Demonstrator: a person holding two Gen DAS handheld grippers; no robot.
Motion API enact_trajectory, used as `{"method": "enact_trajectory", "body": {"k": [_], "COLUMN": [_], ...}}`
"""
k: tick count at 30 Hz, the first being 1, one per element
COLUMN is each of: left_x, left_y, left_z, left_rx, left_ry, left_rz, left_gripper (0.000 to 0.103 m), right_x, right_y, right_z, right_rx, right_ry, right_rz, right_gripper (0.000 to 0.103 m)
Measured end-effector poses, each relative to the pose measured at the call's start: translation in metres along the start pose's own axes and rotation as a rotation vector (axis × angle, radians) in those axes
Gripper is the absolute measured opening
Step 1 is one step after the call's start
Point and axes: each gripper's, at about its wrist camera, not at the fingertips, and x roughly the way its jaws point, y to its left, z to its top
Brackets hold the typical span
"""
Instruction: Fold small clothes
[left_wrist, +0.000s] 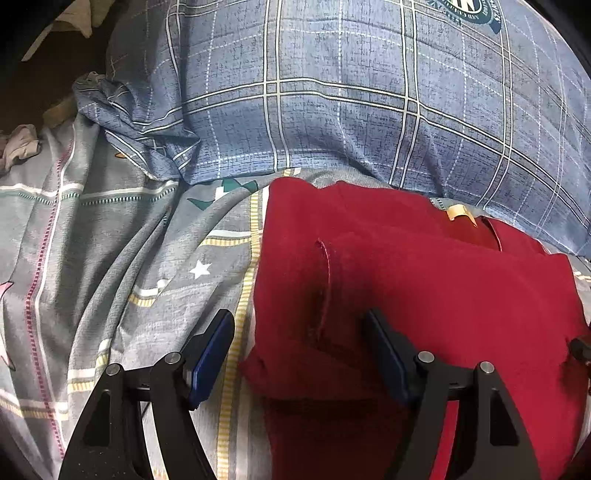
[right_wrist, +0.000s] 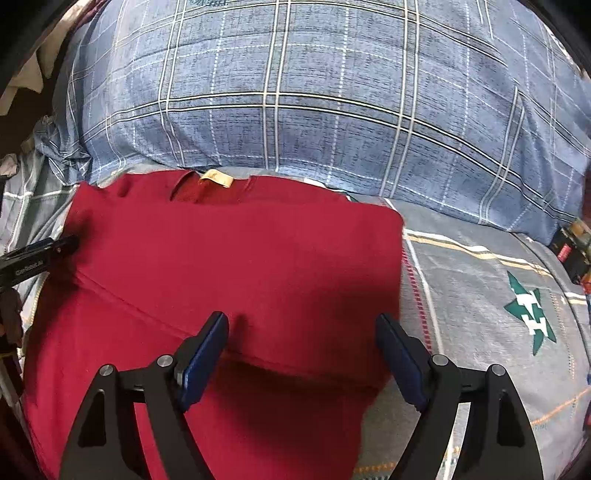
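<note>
Blue plaid pillow (right_wrist: 314, 96) lies beyond both grippers' fingers. Red shirt (right_wrist: 229, 258), tan neck label (right_wrist: 217, 178) unreadable. Left gripper (left_wrist: 299, 354) and right gripper (right_wrist: 303, 354) gape wide, holding nothing.

Red shirt (right_wrist: 236, 258) is lying partly folded on the grey patterned bedsheet (right_wrist: 480, 295), collar end with its tan neck label (right_wrist: 216, 178) right up against the blue plaid pillow (right_wrist: 314, 92). Right gripper (right_wrist: 301, 334) hangs over the shirt's near right part, jaws wide, nothing pinched. Left gripper (right_wrist: 55, 247) pokes in at the shirt's left edge.
</note>
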Motion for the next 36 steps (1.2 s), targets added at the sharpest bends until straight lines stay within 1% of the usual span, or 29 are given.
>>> {"method": "enact_trajectory", "body": {"k": [2,3,8,10,13,16,18,22,25,30,33,36], "left_x": [-0.004,-0.006,-0.011,-0.009,-0.003,0.004,0.006,0.003,-0.013,-0.056,-0.083,-0.100], "left_y": [0.001,0.001,0.001,0.000,-0.001,-0.003,-0.005,-0.005,0.001,0.004,0.007,0.015], "left_z": [-0.003,-0.004,-0.004,-0.002,-0.001,0.000,0.001,-0.002,-0.007,-0.020,-0.043,-0.072], "left_rx": [-0.006,-0.009,-0.005,-0.001,-0.003,0.009,0.015,0.025,0.010,0.021,0.024,0.030], "left_ry": [-0.003,-0.004,-0.010,-0.006,0.006,0.021,0.018,0.010,0.008,-0.019,-0.017,0.004], "left_rz": [-0.001,-0.003,-0.005,0.001,0.005,0.012,0.018,0.022,0.001,-0.035,-0.074,-0.070], "left_gripper": [0.072,0.072,0.072,0.072,0.072,0.072,0.073,0.073,0.072,0.072,0.072,0.072], "right_x": [0.006,0.007,-0.007,-0.010,-0.009,0.007,0.010,0.007,-0.002,-0.034,-0.055,-0.079], "right_y": [-0.001,-0.002,-0.014,-0.017,-0.014,-0.010,-0.010,-0.013,-0.017,-0.026,-0.026,-0.026], "right_z": [-0.005,-0.006,-0.009,-0.008,-0.008,-0.011,-0.012,-0.010,-0.012,-0.017,-0.025,-0.046], "right_rx": [-0.011,-0.009,0.063,0.072,0.051,0.021,0.026,0.031,0.056,0.143,0.179,0.195], "right_ry": [0.015,0.018,-0.001,-0.008,-0.005,0.045,0.039,0.040,0.026,-0.033,-0.047,-0.075], "right_rz": [-0.034,-0.035,0.017,0.021,0.004,-0.019,-0.020,-0.010,0.006,0.101,0.164,0.198], "right_gripper": [0.083,0.084,0.084,0.084,0.084,0.085,0.089,0.089,0.089,0.089,0.089,0.089]}}
